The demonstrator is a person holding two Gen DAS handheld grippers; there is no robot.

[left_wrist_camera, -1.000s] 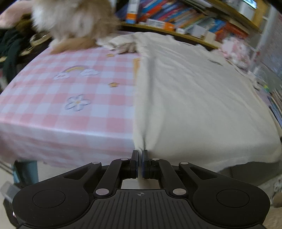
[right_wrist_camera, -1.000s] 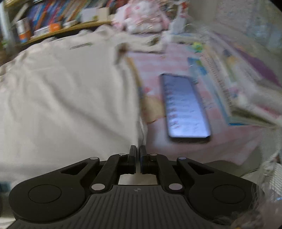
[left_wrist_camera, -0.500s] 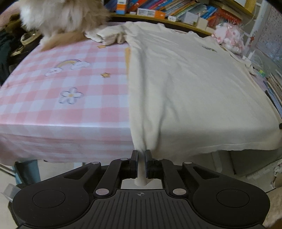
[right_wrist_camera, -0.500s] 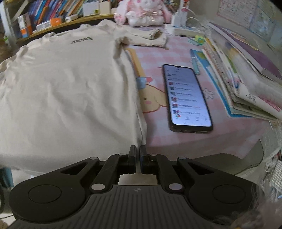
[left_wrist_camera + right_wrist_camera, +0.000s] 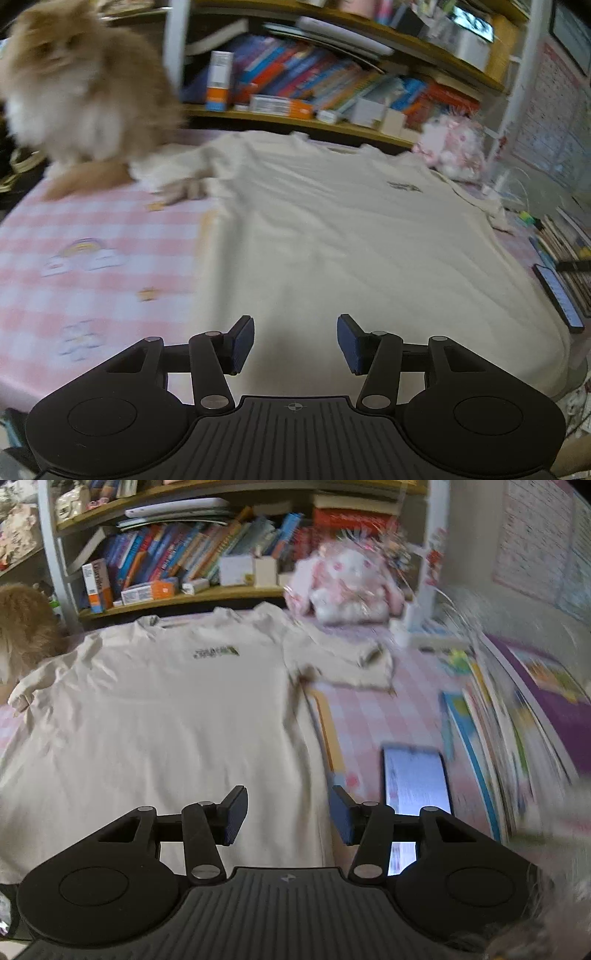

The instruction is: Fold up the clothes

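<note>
A cream T-shirt [image 5: 351, 240] [image 5: 166, 720] lies spread flat on the pink checked table, collar at the far side, a small dark logo on its chest. Its right sleeve [image 5: 347, 661] lies folded out on the cloth. My left gripper [image 5: 295, 341] hangs open over the shirt's near left part, nothing between its blue pads. My right gripper [image 5: 286, 818] is open too, above the shirt's near right edge. Both views are blurred.
A fluffy ginger-and-white animal [image 5: 81, 96] sits at the table's far left corner, touching the left sleeve. A lit phone [image 5: 413, 782] lies right of the shirt, with stacked books [image 5: 517, 716] beyond it. A pink plush toy [image 5: 347, 583] and a bookshelf [image 5: 314, 92] stand at the back.
Both grippers have let go of the shirt's bottom hem and opened wide. They have risen and moved forward over the shirt, which now lies flat.
</note>
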